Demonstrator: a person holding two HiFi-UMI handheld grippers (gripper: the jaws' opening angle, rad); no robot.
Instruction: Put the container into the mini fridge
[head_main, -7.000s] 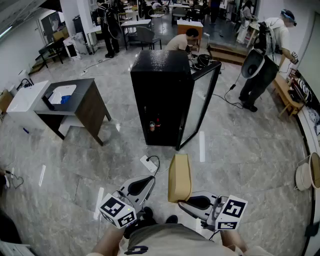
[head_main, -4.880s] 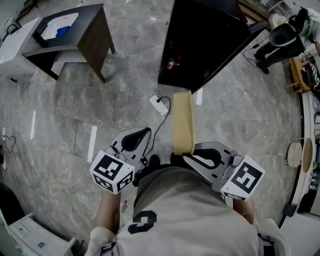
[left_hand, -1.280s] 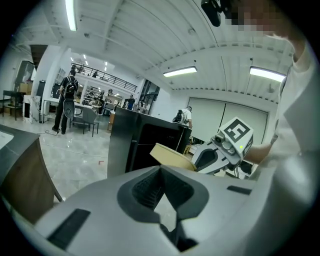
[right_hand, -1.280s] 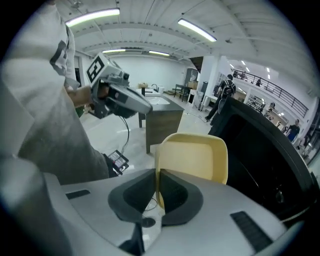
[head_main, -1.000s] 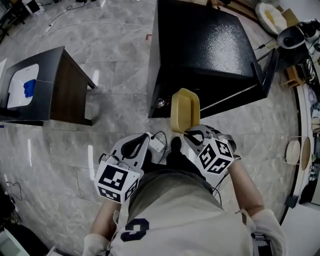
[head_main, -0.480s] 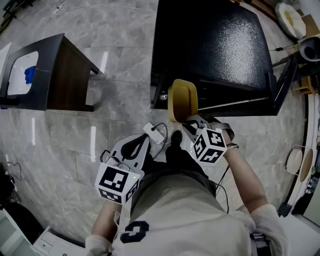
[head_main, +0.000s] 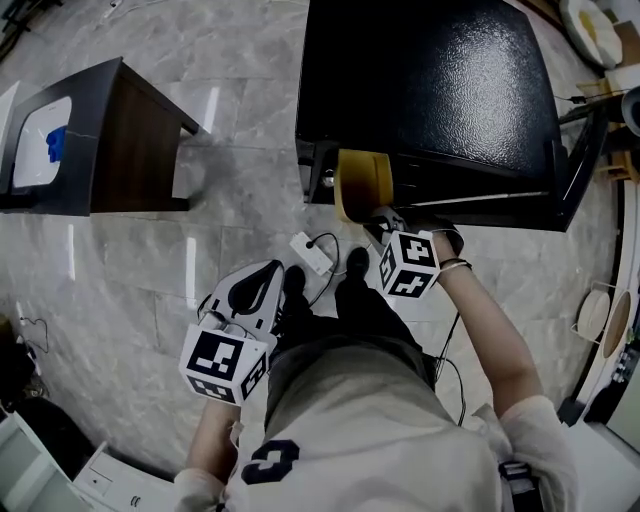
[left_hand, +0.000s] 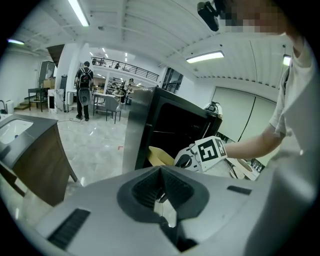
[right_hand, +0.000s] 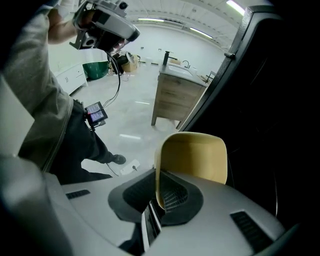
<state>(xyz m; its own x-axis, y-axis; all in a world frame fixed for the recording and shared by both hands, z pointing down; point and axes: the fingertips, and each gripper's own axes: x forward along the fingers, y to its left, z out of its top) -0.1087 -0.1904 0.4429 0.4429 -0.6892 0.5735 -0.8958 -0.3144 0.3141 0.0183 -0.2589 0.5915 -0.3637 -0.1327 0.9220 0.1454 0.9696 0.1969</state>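
Right hand-held gripper (right_hand: 160, 197) pinches the rim of the one yellow container (right_hand: 192, 157) at the open front of the one black mini fridge (head_main: 430, 80); left hand-held gripper (left_hand: 161, 180) is pressed together, empty.

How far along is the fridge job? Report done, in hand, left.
Done: the fridge has its door open, and the container is at the opening. In hand: the right gripper is shut on the container's rim, holding it on edge, with the far end seemingly just inside. Left: set it down inside, let go, pull out. The left gripper hangs low, shut and empty.
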